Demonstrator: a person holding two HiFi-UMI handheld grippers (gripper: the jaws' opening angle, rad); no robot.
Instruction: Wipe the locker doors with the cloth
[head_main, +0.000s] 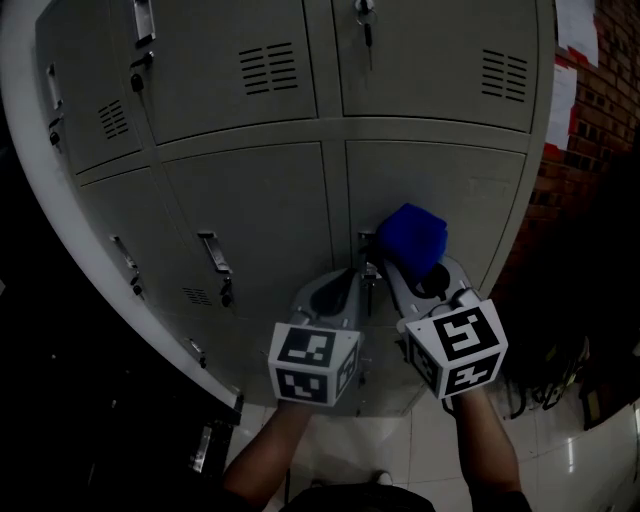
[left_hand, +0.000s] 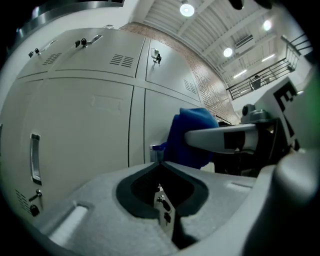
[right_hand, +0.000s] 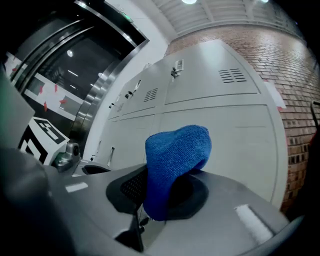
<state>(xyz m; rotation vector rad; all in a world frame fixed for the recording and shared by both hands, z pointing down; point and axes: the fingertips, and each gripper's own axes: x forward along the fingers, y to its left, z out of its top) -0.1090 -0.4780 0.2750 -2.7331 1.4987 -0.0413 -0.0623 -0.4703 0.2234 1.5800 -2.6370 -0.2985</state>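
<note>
**Blue cloth clamped in the right tongs, in front of a lower locker door**

The lockers are the only containers in view. All of the locker doors (head_main: 260, 215) are shut, so whatever is inside stays hidden. They are flat panels of pale grey painted sheet metal. Each has a block of slotted vents (head_main: 268, 68) and a slim upright handle (head_main: 214, 254). A key (head_main: 366, 24) hangs from a lock towards 12 o'clock in the head view.

The right tongs (right_hand: 159, 202) are clenched on the cloth (right_hand: 176, 159), a thick, nubbly blue towel. It is folded into a rounded hump that bulges out past the fingertips. In the head view the cloth lies over the lower right door, just beside the seam between the two lower doors. Whether it actually presses on the metal cannot be told.

The left tongs (left_hand: 162, 172) are clenched on nothing (their dark pads meet at a plain seam). They sit just beside the right pair, with the cloth at about 1 o'clock from their tips.

A red brick wall (head_main: 600, 130) runs along the lockers' 3 o'clock side. A glossy pale tiled floor (head_main: 400, 445) shows at 6 o'clock, between the person's forearms.
</note>
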